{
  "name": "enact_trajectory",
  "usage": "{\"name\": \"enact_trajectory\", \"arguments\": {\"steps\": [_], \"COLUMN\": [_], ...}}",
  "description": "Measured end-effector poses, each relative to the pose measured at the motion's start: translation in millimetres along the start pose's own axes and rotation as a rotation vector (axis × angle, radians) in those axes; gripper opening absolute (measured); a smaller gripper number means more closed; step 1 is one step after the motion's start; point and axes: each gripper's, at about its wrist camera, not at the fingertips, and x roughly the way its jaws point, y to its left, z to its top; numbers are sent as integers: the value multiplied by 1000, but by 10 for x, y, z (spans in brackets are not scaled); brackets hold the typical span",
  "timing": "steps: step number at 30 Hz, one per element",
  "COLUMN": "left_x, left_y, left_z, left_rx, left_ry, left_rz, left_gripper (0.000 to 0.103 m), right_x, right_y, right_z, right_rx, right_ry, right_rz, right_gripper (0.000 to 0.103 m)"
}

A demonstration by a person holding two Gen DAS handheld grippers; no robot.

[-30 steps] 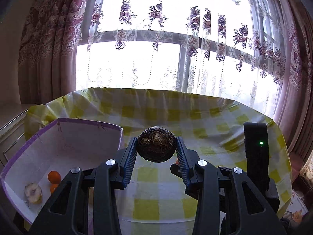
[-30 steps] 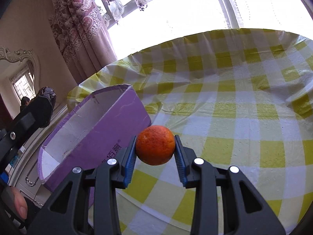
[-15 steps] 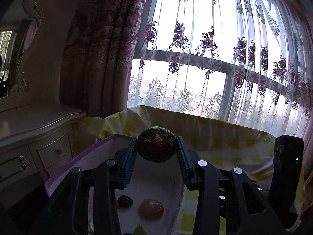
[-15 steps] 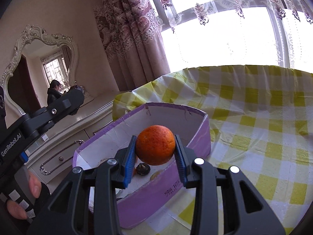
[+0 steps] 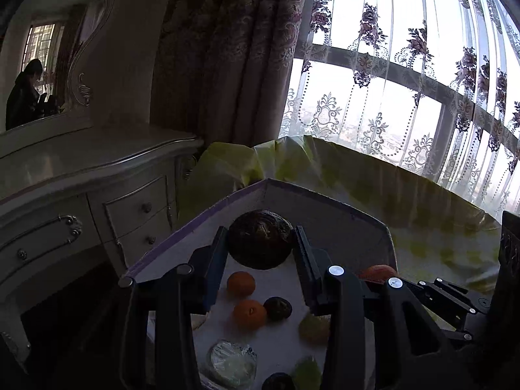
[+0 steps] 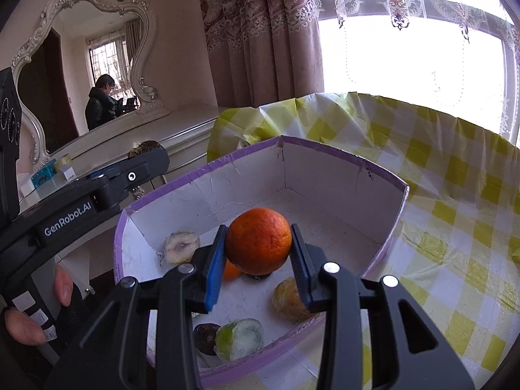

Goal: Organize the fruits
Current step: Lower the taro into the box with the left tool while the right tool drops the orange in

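My left gripper (image 5: 260, 243) is shut on a dark brown round fruit (image 5: 260, 243) and holds it above the purple-rimmed white box (image 5: 325, 203). My right gripper (image 6: 258, 250) is shut on an orange (image 6: 258, 241), also above the box (image 6: 325, 175). Several fruits lie in the box: two small oranges (image 5: 241, 283), a dark one (image 5: 277, 308), a yellowish one (image 6: 287, 297) and wrapped pieces (image 6: 239, 338). The left gripper's body shows at the left of the right wrist view (image 6: 97, 195). The right gripper shows at the right of the left wrist view (image 5: 377, 273).
The box stands at the left end of a table with a yellow checked cloth (image 6: 455, 195). A white dresser (image 5: 81, 178) with a mirror (image 6: 81, 65) stands close on the left. Curtains (image 5: 227, 65) and a window are behind.
Both grippers have moved left from over the table to over the box, each still holding its fruit. The box's inside now shows in both views.
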Motion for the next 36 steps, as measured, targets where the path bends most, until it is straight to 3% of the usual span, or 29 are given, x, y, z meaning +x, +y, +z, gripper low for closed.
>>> {"name": "enact_trajectory", "arguments": {"steps": [5, 17, 24, 29, 33, 36], "left_x": [236, 582, 646, 668, 684, 687], "left_y": [90, 199, 171, 156, 137, 150], "left_z": [-118, -300, -332, -351, -350, -342], "left_rx": [11, 32, 72, 104, 115, 106], "left_ry": [84, 232, 259, 276, 288, 291], "left_rz": [55, 105, 119, 130, 140, 139], "left_gripper": [39, 39, 39, 39, 39, 40], "right_x": [196, 563, 631, 767, 819, 828], "right_y": [65, -15, -14, 0, -16, 15], "right_z": [-35, -110, -47, -21, -26, -39], "right_rx": [-64, -99, -115, -163, -164, -173], "right_ry": [66, 185, 206, 260, 282, 289], "right_rz": [-52, -114, -135, -199, -212, -194], "right_gripper": [38, 38, 38, 40, 45, 63]}}
